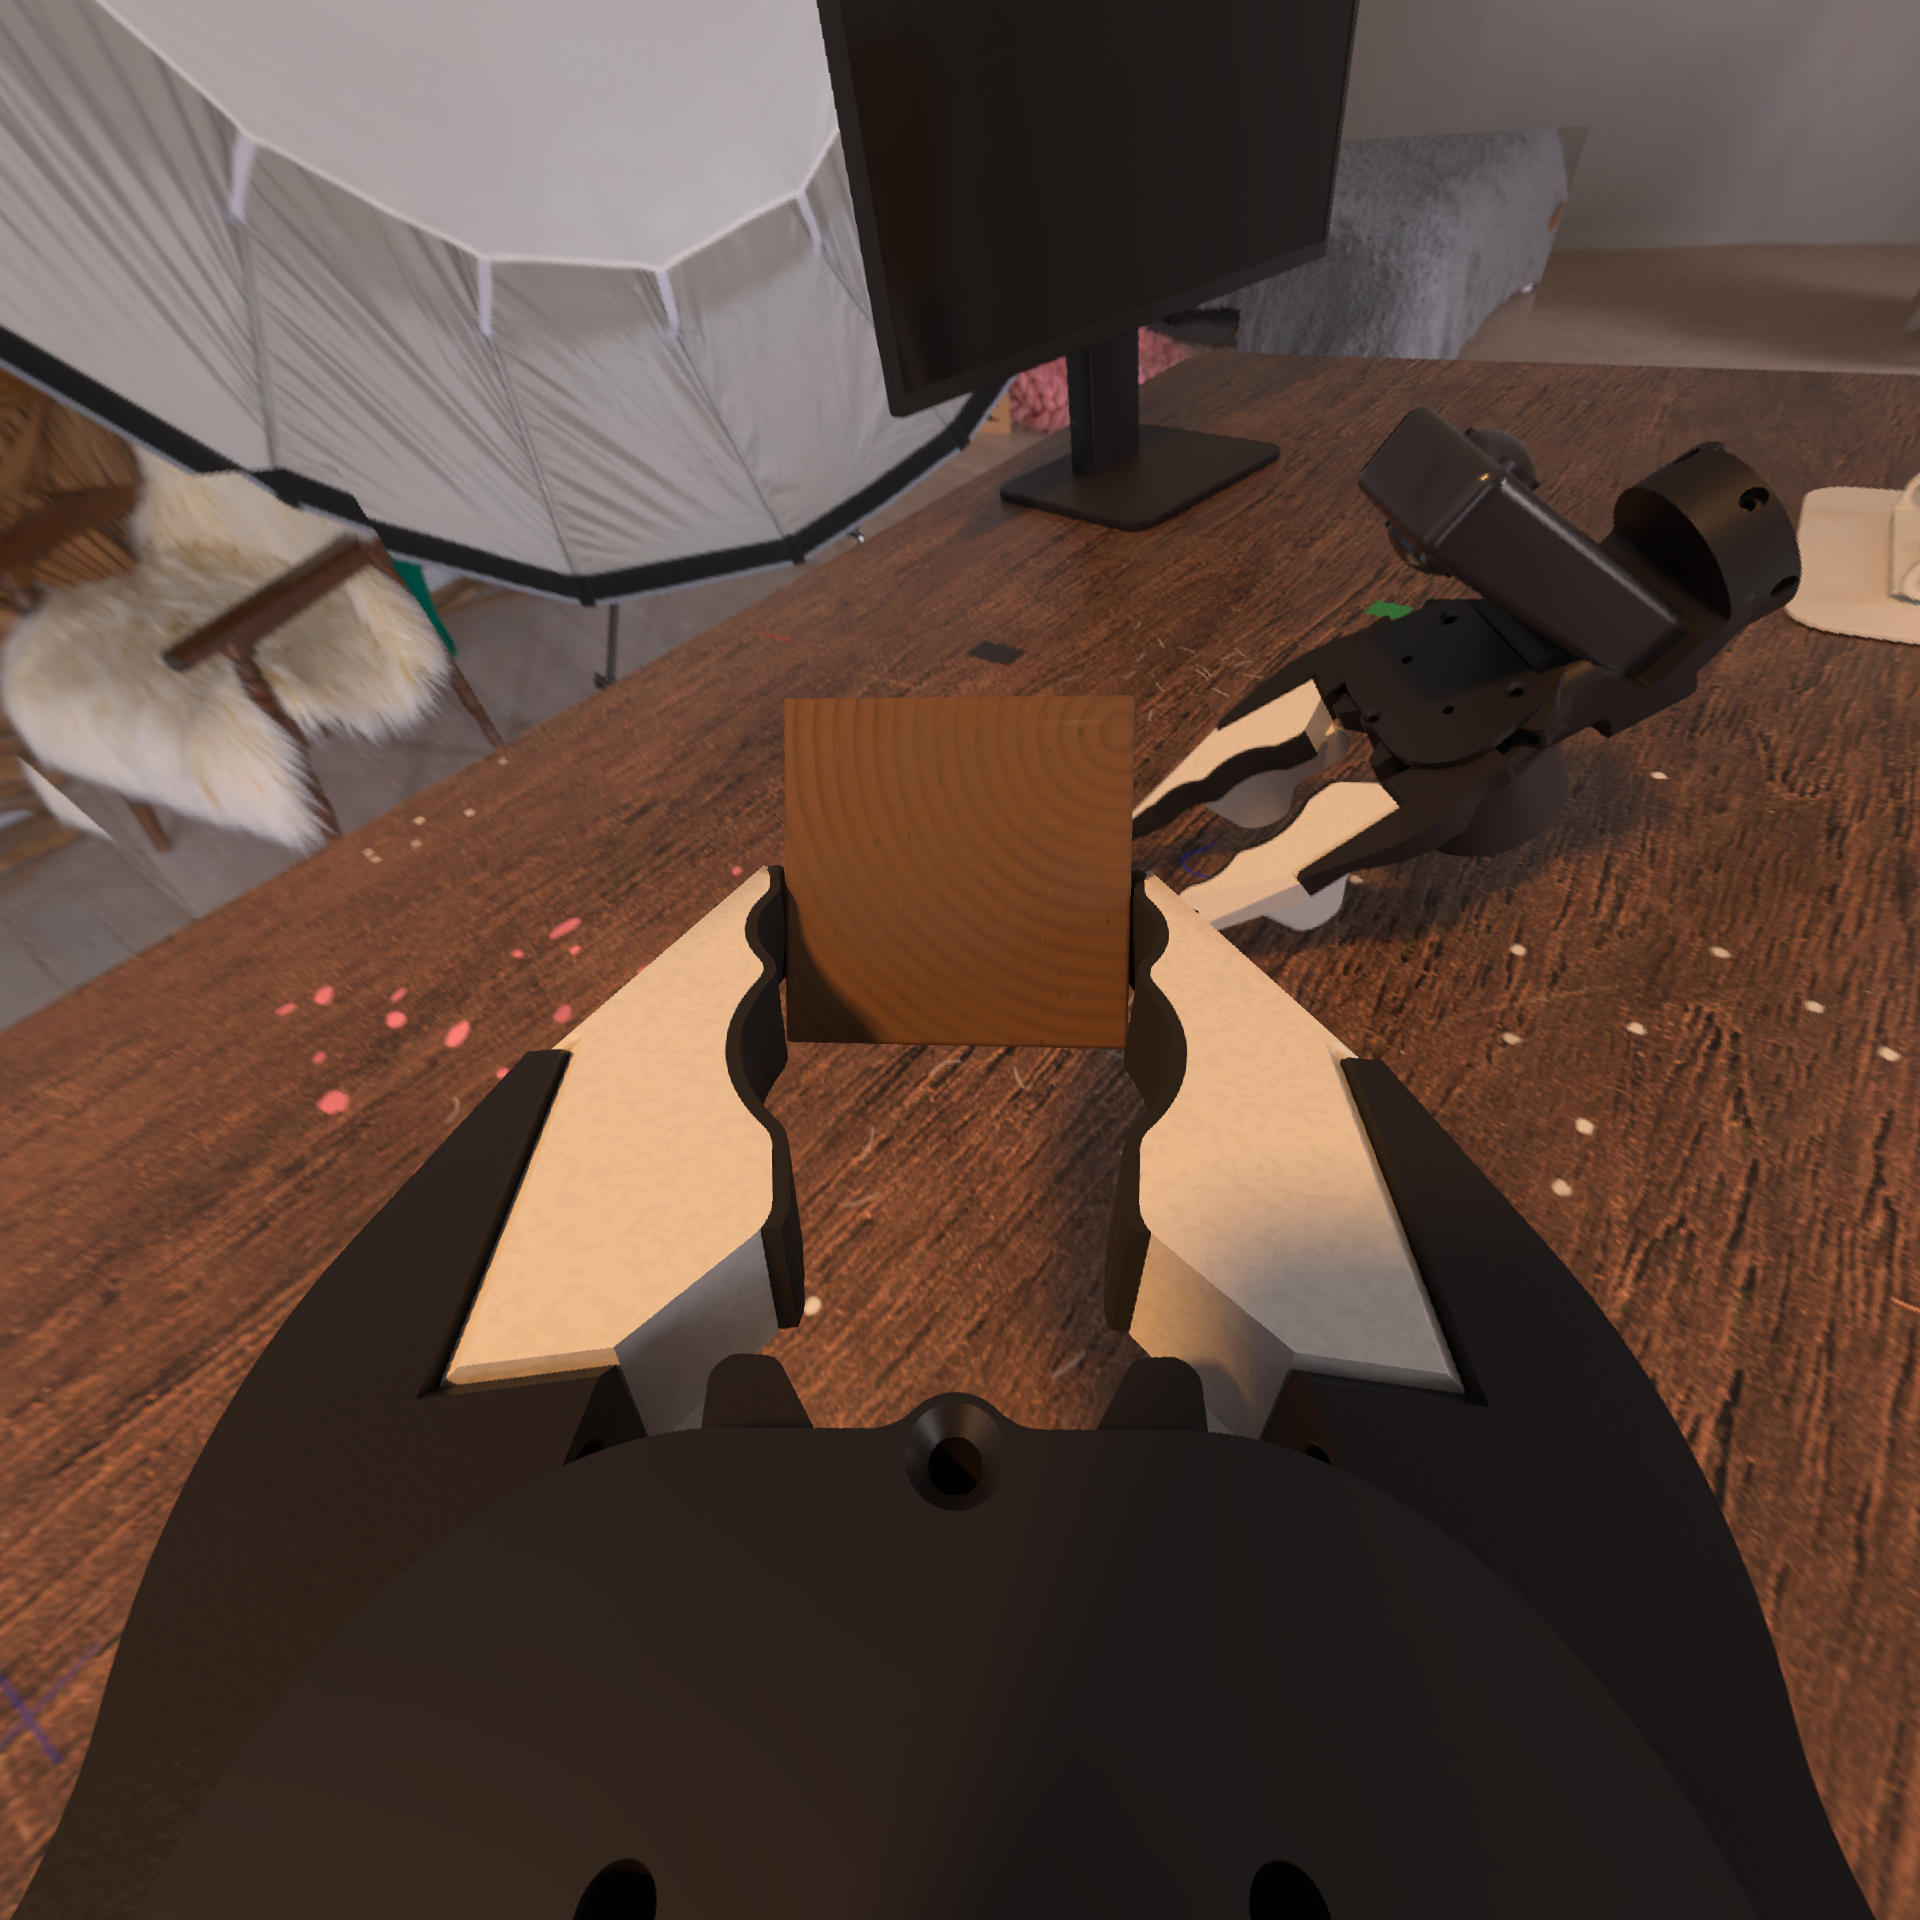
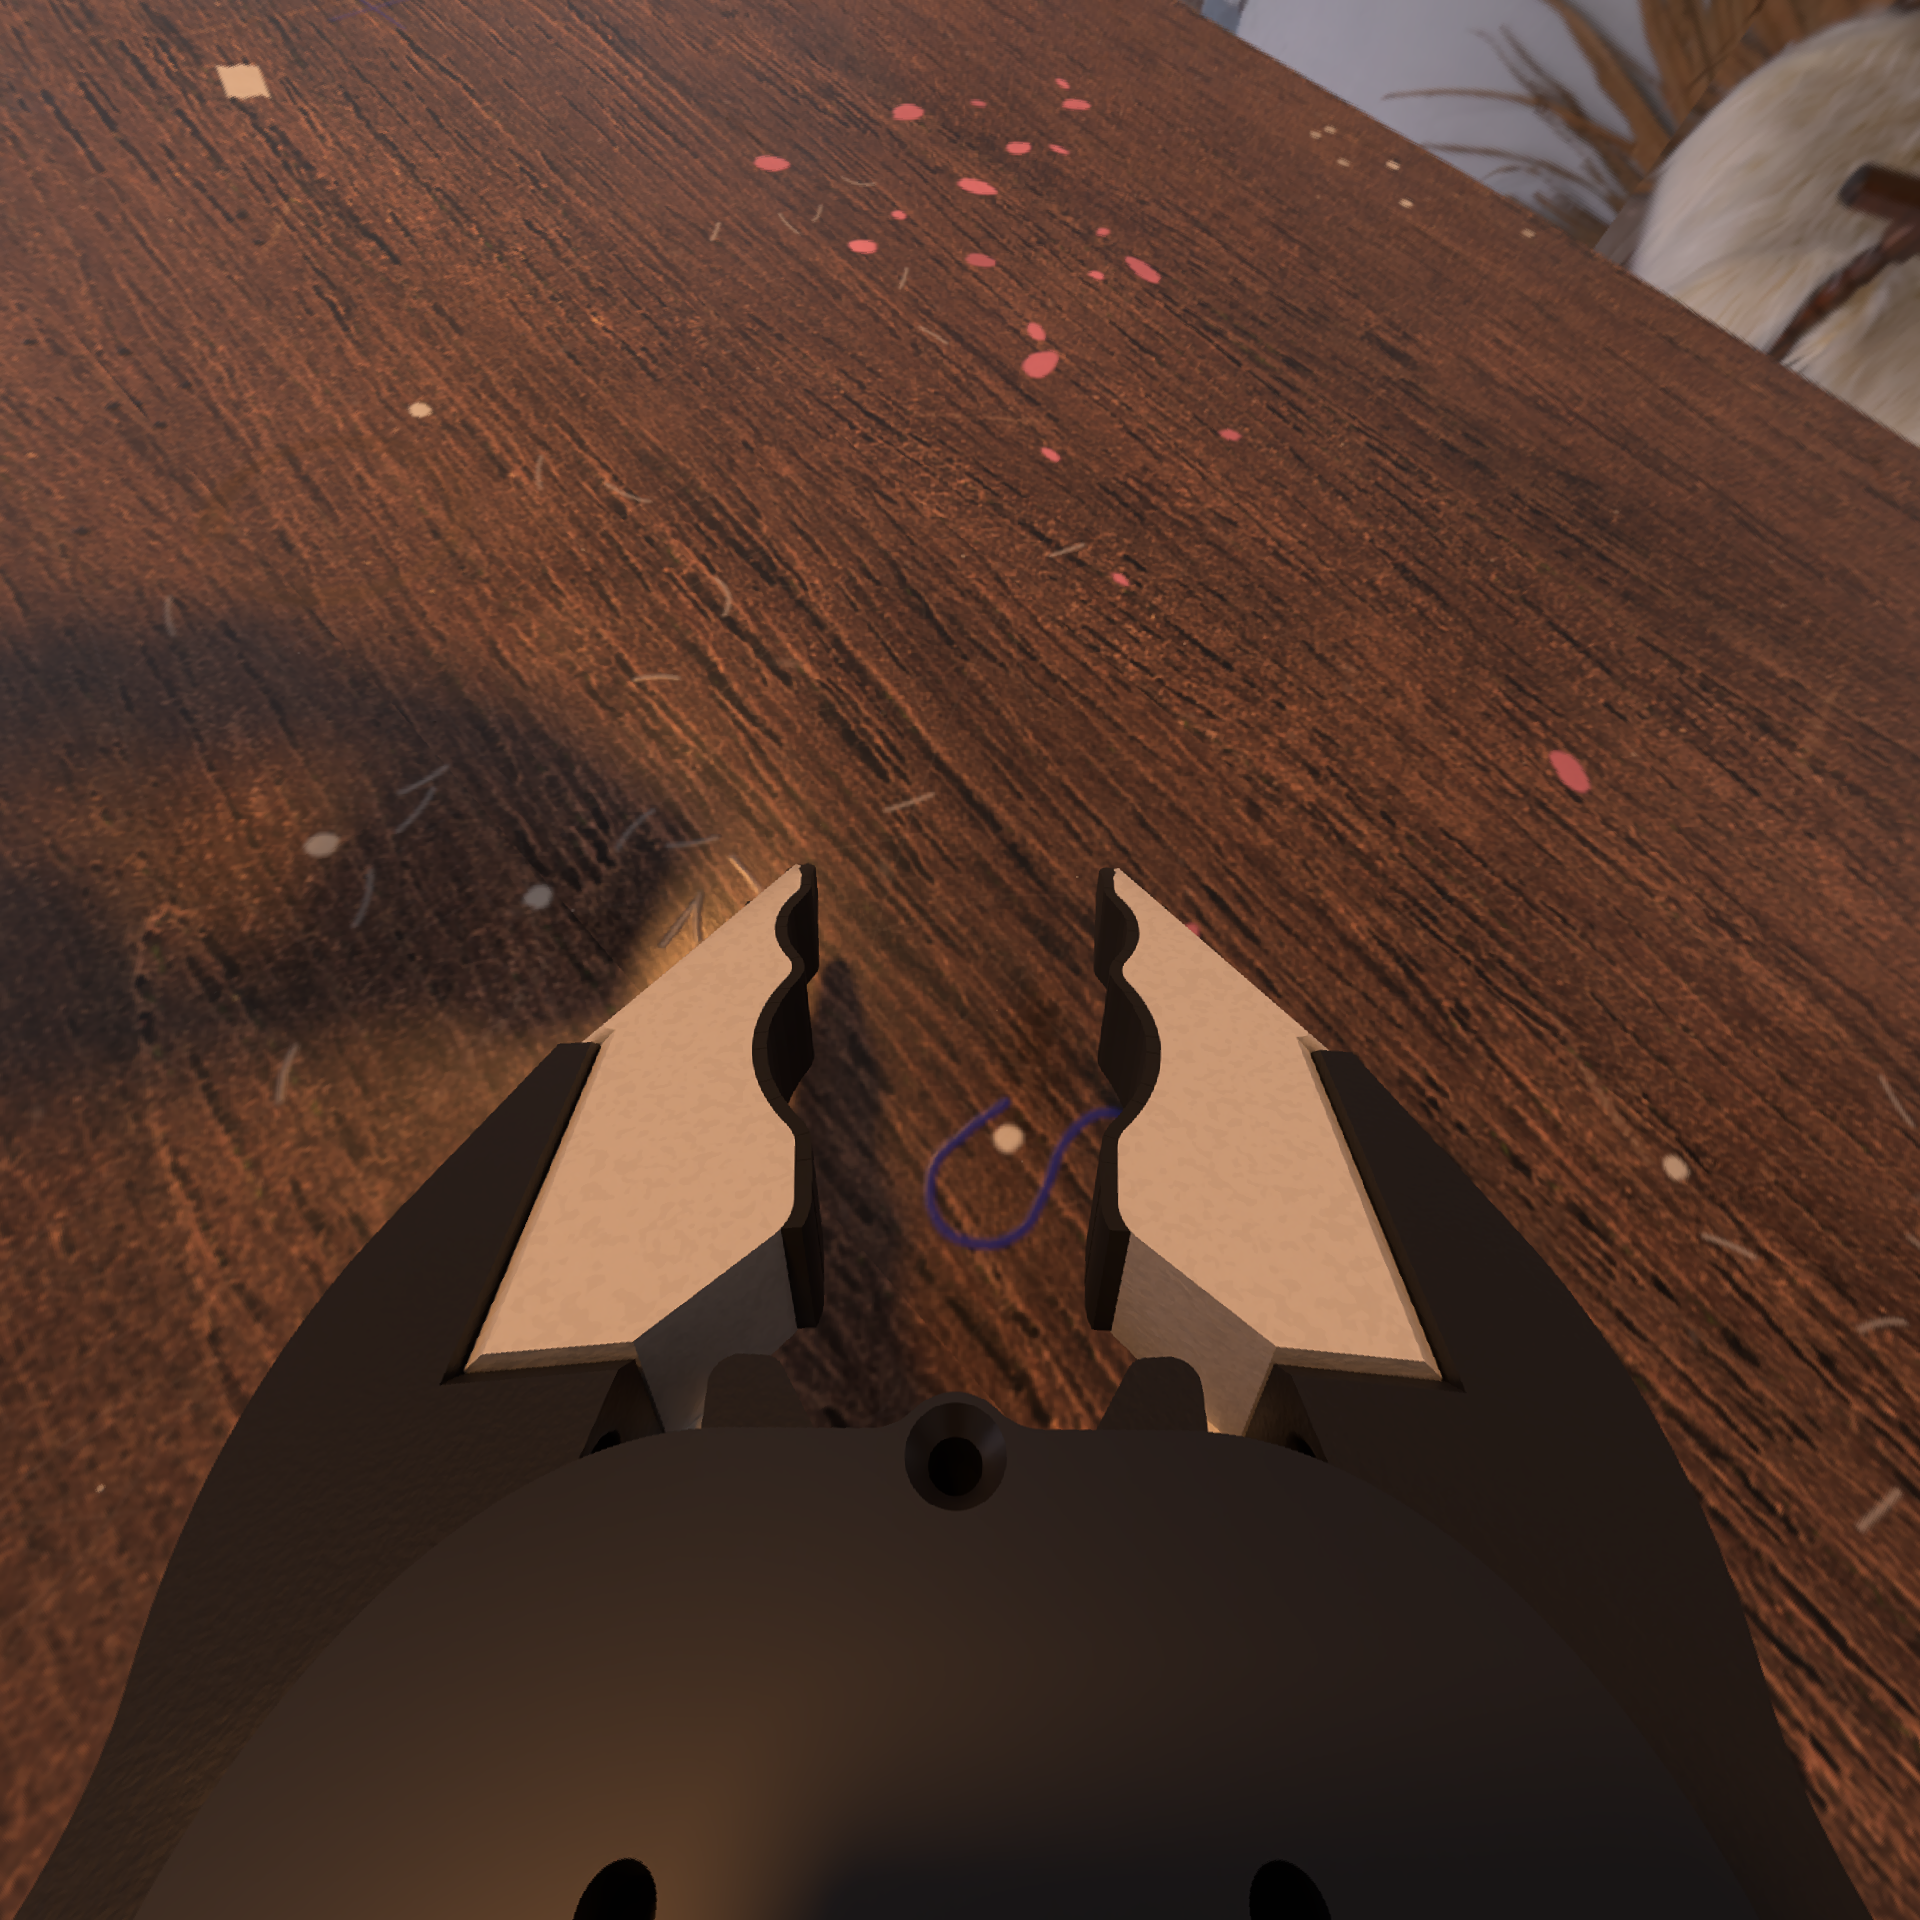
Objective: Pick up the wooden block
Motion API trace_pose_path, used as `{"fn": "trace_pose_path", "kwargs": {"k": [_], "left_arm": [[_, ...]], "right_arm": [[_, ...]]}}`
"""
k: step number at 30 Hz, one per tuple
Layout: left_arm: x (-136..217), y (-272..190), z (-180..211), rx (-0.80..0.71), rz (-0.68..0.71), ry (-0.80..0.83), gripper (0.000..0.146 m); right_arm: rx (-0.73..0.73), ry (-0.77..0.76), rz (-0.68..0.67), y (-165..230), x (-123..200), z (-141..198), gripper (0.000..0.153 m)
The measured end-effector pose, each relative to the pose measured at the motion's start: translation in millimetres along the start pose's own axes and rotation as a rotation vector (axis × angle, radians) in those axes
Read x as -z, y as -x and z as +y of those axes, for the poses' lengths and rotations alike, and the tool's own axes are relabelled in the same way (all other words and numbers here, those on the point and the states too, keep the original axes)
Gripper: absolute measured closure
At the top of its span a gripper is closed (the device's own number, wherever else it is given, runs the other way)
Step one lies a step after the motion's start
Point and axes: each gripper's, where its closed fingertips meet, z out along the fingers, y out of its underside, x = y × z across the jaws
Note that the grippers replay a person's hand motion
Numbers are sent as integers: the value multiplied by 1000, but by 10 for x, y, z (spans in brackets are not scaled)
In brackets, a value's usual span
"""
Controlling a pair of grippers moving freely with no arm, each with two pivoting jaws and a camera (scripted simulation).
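Observation:
The wooden block (image 1: 958, 831), a brown cube with ring grain, sits between the fingertips of my left gripper (image 1: 956, 878). Both pads press its sides, so the gripper is shut on it. The block seems to be off the dark wooden table (image 1: 1558, 1247), though I cannot tell how high. My right gripper (image 2: 956, 878) is open and empty, pointing down at bare tabletop (image 2: 623, 416). It also shows in the left wrist view (image 1: 1184, 868), low over the table just right of the block.
A black monitor (image 1: 1091, 187) on a stand (image 1: 1138, 468) is at the back of the table. A white object (image 1: 1860, 561) lies at the far right. Off the left edge are a white light tent (image 1: 468, 260) and a fur-covered chair (image 1: 208, 644).

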Motion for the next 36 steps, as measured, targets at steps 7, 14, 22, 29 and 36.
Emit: {"fn": "trace_pose_path", "kwargs": {"k": [7,14,22,29,36], "left_arm": [[19,-42,67,105,75,-7,81],[39,-69,80,115,105,3,81],[129,-303,-54,64,202,64,81],[29,-541,-135,-146,241,395,81],[-35,-640,-151,-189,287,584,81]], "right_arm": [[14,-51,44,10,67,-53,100],[33,-44,42,53,64,-50,101],[34,-50,34,70,60,-63,103],[45,-42,25,99,44,-65,102],[48,-45,23,108,46,-70,102]]}}
